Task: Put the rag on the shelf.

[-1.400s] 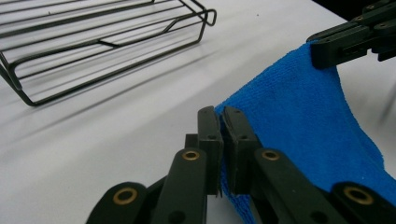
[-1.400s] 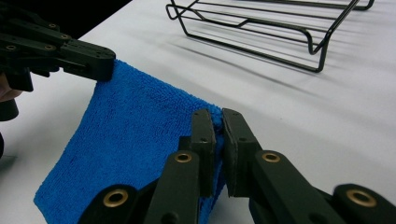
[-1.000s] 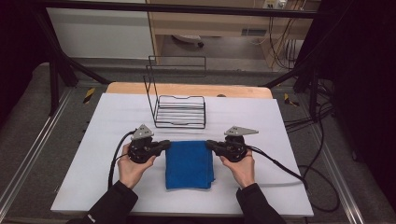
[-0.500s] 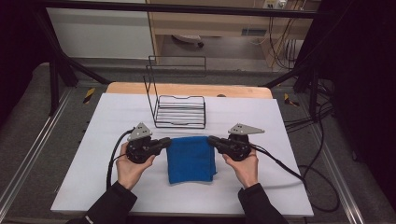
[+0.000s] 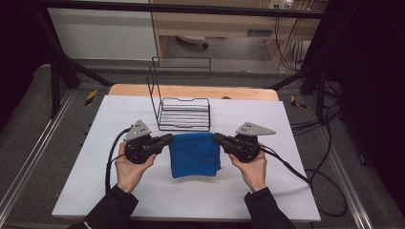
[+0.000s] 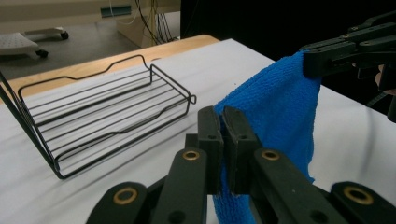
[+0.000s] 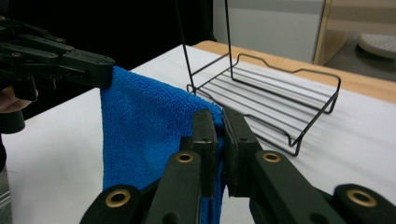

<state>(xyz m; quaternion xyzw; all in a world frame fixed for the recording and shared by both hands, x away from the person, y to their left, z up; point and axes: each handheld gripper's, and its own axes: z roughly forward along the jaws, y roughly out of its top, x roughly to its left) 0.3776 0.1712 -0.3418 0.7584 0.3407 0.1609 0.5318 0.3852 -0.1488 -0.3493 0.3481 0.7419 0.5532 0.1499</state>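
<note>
A blue cloth (image 5: 195, 153) hangs folded between my two grippers above the white table top (image 5: 95, 191). My left gripper (image 5: 169, 139) is shut on its upper left corner, and my right gripper (image 5: 218, 138) is shut on its upper right corner. In the left gripper view the cloth (image 6: 275, 112) stretches from my left gripper (image 6: 222, 116) over to the right gripper (image 6: 312, 63). In the right gripper view the cloth (image 7: 144, 130) runs from my right gripper (image 7: 219, 119) to the left gripper (image 7: 105, 70). A black wire rack (image 5: 184, 113) stands just behind the cloth.
The wire rack (image 6: 102, 112) has a tall back frame (image 5: 181, 71) at its far side. A wooden strip (image 5: 191, 91) edges the table at the back. Cables (image 5: 305, 176) trail off the right side; a black cable (image 5: 111, 157) loops by the left hand.
Both grippers have risen and lifted the cloth's top edge off the table. The cloth now hangs from its two corners where it lay flat before.
</note>
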